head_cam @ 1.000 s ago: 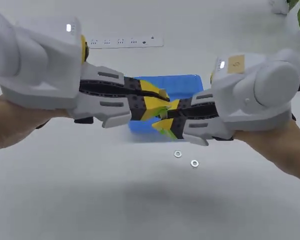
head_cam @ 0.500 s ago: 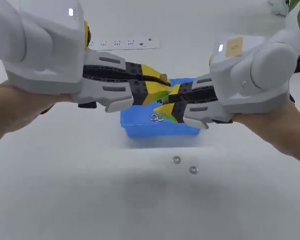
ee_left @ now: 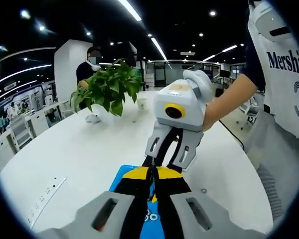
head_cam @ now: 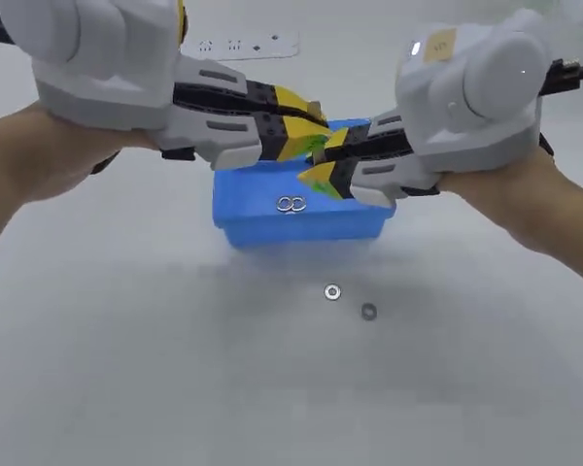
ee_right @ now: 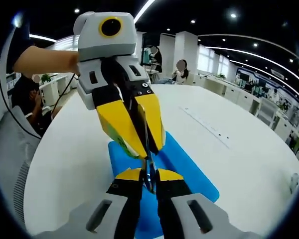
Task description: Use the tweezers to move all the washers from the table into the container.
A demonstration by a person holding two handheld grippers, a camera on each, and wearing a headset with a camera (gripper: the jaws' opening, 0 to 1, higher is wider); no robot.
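Claws nose to nose over the tub! The left claw (head_cam: 309, 124) and right claw (head_cam: 323, 161) meet tip to tip above its back half. Each looks pinched shut on the tweezers (ee_right: 147, 154), that thin steel sliver running from one pair of jaws into the other in the right gripper view.

And here's the change: a second ago both claws sat low across the tub (head_cam: 301, 229) and hid its floor. Now they've drawn up and back, and a pair of washers (head_cam: 291, 204) lies touching, side by side, on the blue bottom. That reads like a delivery just landed. Whether the tweezer tips carry anything now, I can't tell; they're too small to make out.

Out on the desk (head_cam: 126, 369), nothing has budged. The near washer (head_cam: 332, 291) sits just in front of the tub, and the far washer (head_cam: 368, 311) lies beside it toward the right claw, the two not touching.

So by my count that's halfway: two in, two to go. The likely next call is down to the near washer, and it's a tricky pick, since a thin flat ring on a smooth desk can skate away from closing tips.
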